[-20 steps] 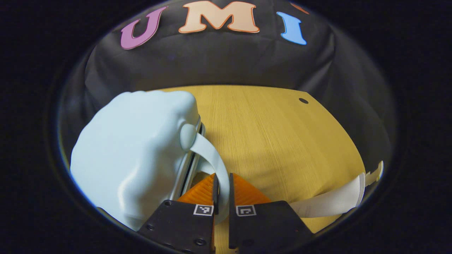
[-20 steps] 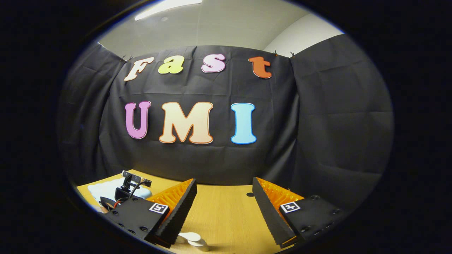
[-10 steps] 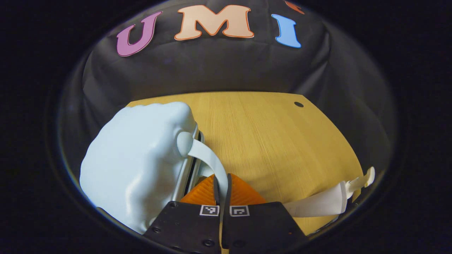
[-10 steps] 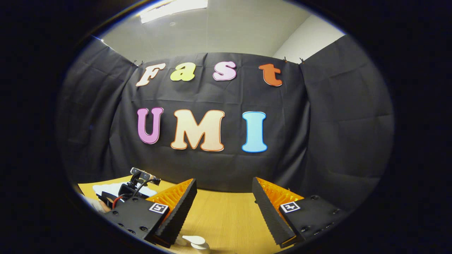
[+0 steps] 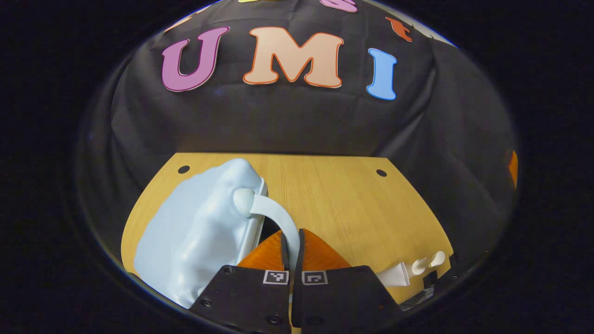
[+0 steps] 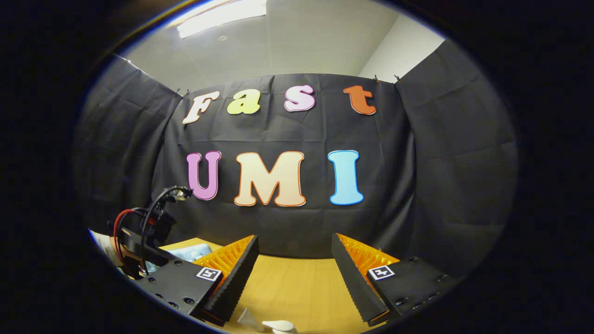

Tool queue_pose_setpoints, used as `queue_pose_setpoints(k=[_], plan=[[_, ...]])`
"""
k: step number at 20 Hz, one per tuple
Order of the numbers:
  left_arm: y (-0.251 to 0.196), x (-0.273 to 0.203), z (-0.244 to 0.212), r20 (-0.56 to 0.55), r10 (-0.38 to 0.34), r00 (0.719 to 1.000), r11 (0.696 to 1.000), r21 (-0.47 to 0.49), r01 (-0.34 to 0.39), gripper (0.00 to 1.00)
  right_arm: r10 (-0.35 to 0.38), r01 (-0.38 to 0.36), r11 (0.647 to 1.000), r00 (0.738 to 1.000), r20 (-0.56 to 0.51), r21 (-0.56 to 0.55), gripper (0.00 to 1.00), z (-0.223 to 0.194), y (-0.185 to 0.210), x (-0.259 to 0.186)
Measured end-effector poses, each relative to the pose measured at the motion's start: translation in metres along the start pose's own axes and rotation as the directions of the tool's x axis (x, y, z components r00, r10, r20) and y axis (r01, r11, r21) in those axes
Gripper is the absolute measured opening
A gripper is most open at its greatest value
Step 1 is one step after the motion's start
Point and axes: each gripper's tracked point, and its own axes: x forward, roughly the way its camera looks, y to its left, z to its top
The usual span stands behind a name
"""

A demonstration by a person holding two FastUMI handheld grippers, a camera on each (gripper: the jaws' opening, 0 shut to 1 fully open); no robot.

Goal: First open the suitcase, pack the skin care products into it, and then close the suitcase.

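Observation:
A pale blue suitcase [image 5: 195, 232] lies on the wooden table [image 5: 348, 204], left of centre in the left gripper view. Its white strap handle [image 5: 274, 215] curves from the lid's edge down between my left gripper's [image 5: 291, 236] orange fingers, which are shut on it. A white pump bottle of skin care [image 5: 408, 271] lies on its side at the table's near right. My right gripper [image 6: 295, 238] hangs open above the table with nothing between its fingers. The same white bottle [image 6: 278, 326] peeks out below it. The suitcase [image 6: 190, 253] shows at the far left of the right gripper view.
The black cloth wall stands close behind the table's far edge. Two small dark holes [image 5: 381, 173] mark the tabletop's back corners. The left gripper's body with red and black cables [image 6: 144, 227] sits at the left of the right gripper view.
My left gripper's fingers have shut on the suitcase handle and drawn up and back, so the suitcase looks smaller and lower. The right gripper has tilted upward and stayed open.

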Motion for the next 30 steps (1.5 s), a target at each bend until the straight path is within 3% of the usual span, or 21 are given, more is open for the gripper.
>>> queue_pose_setpoints(k=[7, 17, 24, 30], plan=[[0.076, -0.048, 0.065, 0.094, -0.093, 0.991, 0.989, -0.107, 0.103, 0.0, -0.008, 0.008, 1.0, 1.0, 0.012, -0.01, 1.0, 0.005, 0.075, 0.019], [0.231, -0.077, 0.099, 0.151, -0.014, 0.988, 0.996, -0.082, 0.027, 0.0, -0.057, 0.059, 0.998, 0.997, 0.044, -0.035, 1.0, 0.018, 0.155, 0.033], [0.322, -0.069, 0.089, 0.139, 0.038, 0.99, 0.991, -0.133, -0.019, 0.0, -0.083, 0.088, 0.994, 0.994, 0.069, -0.071, 0.99, 0.024, 0.184, 0.036], [0.387, -0.058, 0.055, 0.065, 0.088, 0.994, 0.981, -0.176, -0.076, 0.0, -0.119, 0.127, 0.988, 0.988, 0.094, -0.087, 0.98, 0.031, 0.192, 0.037]])
